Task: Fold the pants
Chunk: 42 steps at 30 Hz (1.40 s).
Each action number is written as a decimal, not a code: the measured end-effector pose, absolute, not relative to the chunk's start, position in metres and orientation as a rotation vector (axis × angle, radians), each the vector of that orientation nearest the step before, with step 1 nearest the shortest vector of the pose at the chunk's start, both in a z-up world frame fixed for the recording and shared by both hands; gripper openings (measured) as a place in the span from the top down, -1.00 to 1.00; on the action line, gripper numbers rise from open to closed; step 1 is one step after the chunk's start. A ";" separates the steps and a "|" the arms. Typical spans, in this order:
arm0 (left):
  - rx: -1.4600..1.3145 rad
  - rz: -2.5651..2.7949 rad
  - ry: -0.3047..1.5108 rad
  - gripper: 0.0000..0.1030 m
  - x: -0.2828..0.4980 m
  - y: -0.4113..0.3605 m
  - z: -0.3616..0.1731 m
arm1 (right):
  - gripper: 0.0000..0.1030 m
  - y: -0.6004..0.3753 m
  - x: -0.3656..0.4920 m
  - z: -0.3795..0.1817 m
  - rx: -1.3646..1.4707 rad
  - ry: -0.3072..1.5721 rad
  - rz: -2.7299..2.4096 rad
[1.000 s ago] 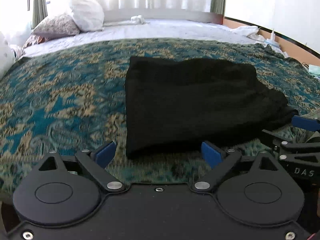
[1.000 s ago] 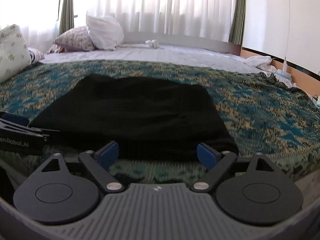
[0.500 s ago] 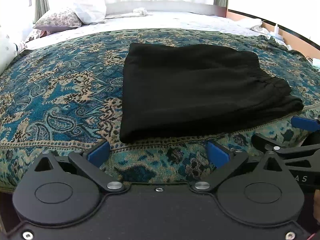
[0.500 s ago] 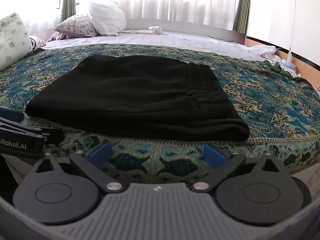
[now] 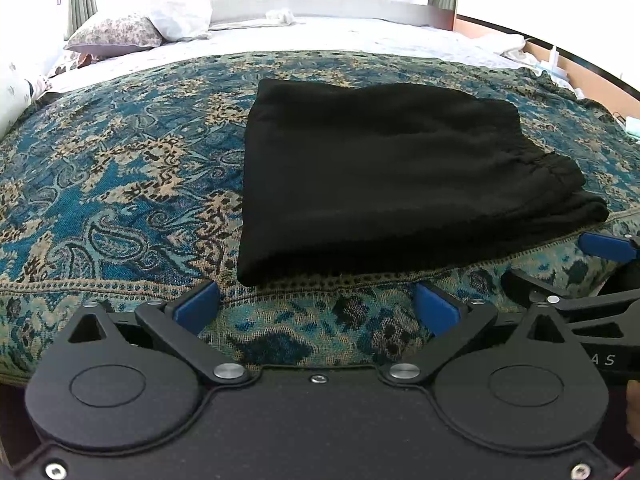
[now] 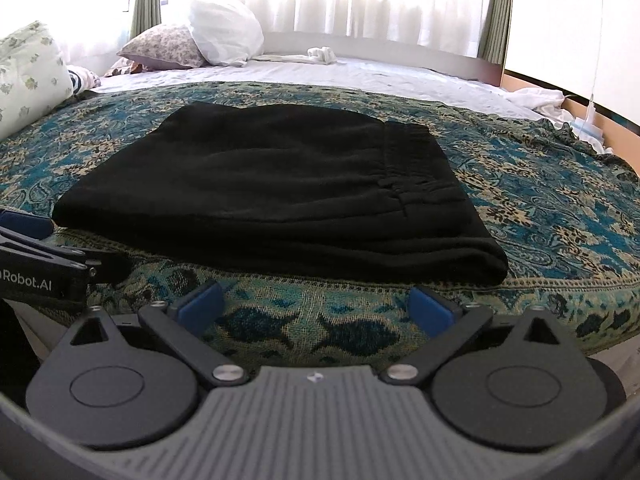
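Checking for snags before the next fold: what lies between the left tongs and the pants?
Only bare bedspread: in the left wrist view, the patterned strip between the open left tongs and the near edge of the pants holds nothing else.

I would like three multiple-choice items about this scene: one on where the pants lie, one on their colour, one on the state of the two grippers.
1. Where do the pants lie?
A. on the patterned bedspread
B. on the white pillow
C. on the floor

2. What colour are the pants?
A. blue
B. black
C. white

3. In what state are the left gripper and the right gripper?
A. both shut on the pants
B. one shut, one open
C. both open, holding nothing

Answers: 1 A, the folded cloth rests flat on the teal bedspread; 2 B, it is uniformly black; 3 C, the fingers stand wide apart, short of the pants.
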<state>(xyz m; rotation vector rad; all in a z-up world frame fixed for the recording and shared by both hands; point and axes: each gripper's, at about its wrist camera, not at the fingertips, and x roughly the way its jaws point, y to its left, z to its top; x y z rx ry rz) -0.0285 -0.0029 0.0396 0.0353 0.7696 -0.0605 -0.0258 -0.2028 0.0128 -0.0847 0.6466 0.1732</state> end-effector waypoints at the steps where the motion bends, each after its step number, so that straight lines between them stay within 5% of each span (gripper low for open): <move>1: 0.036 -0.060 0.772 -1.00 -0.028 -0.003 0.040 | -1.00 -0.203 -0.026 0.013 -0.085 0.647 0.173; 42: 0.033 -0.047 0.776 -1.00 -0.027 -0.004 0.039 | -1.00 -0.202 -0.026 0.013 -0.086 0.648 0.173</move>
